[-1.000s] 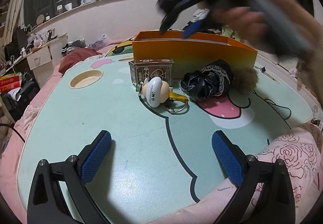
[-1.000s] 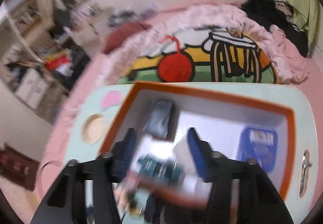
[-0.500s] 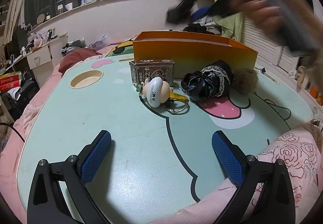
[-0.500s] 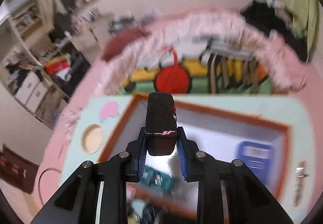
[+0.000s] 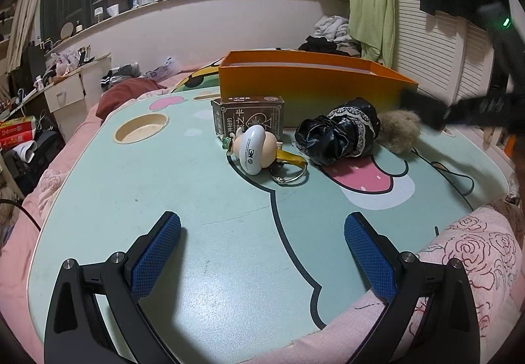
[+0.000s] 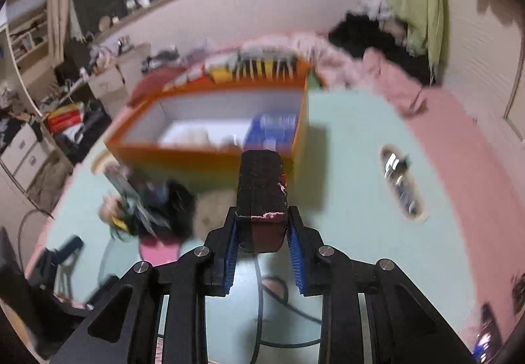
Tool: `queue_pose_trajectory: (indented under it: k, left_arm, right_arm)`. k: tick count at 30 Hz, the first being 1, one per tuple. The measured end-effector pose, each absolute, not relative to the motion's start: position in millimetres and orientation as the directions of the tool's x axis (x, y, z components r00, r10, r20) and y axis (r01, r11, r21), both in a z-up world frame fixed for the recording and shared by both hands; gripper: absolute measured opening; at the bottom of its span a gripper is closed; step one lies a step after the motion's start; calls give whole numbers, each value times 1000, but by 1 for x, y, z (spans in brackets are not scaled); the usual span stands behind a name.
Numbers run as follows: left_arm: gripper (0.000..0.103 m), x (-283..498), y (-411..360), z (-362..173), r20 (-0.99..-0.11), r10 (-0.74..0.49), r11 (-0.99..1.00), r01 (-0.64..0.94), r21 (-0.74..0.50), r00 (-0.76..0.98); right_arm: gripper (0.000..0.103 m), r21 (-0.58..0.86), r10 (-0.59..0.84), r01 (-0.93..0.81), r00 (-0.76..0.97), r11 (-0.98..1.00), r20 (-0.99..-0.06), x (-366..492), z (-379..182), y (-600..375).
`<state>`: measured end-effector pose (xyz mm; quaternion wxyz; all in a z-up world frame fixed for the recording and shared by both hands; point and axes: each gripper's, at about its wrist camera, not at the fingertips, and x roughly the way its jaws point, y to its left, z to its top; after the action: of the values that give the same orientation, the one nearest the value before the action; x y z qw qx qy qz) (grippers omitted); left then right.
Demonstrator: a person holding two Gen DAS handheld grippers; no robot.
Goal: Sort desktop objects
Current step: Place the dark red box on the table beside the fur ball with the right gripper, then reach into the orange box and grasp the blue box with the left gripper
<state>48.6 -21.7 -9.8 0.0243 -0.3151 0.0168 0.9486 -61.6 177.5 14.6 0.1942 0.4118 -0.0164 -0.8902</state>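
My right gripper (image 6: 262,227) is shut on a dark rectangular case (image 6: 261,186) with a frayed pink edge, held above the green table (image 6: 354,167) in front of the orange box (image 6: 210,160). In the left wrist view that gripper (image 5: 459,111) is a dark blur at the right, past the box corner. My left gripper (image 5: 262,232) stands open and empty, low over the table's near edge. Ahead of it lie a brown card box (image 5: 249,117), a white-and-tan toy on a key ring (image 5: 252,147), a black lacy bundle (image 5: 338,134) and a brown fluffy ball (image 5: 397,131).
A blue item (image 6: 272,131) and pale things lie inside the orange box (image 5: 311,81). The table has a round cup recess (image 5: 141,131) at the left and a slot (image 6: 400,183) at the right. A black cable (image 5: 452,173) crosses the right side. Pink bedding (image 5: 475,249) surrounds the table.
The right gripper shut on the dark case over the box, then swung away with it to the right, in front of the box. The left gripper stayed still.
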Motion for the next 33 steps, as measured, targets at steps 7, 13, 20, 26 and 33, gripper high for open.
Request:
queue_pose_trajectory:
  k: [7, 13, 20, 26, 33]
  left_arm:
    - [100, 49, -21, -10, -598, 37, -998, -57, 15, -800]
    - [100, 49, -22, -10, -599, 37, -998, -57, 16, -800]
    - [100, 50, -19, -12, -601, 32, -998, -54, 20, -799]
    - [100, 51, -27, 6, -572, 56, -998, -41, -40, -818]
    - [96, -9, -12, 99, -552, 172, -985, -134, -109, -816]
  right_arm:
    - [47, 232, -428, 381, -586, -895, -688, -61, 8, 159]
    - [75, 175, -399, 392, -618, -903, -677, -18, -6, 169]
    - [83, 31, -321, 398, -689, -917, -649, -6, -18, 157]
    - [85, 23, -316, 396, -695, -918, -646, -5, -17, 153]
    - [85, 51, -372, 442, -679, -895, -633, -2, -19, 161]
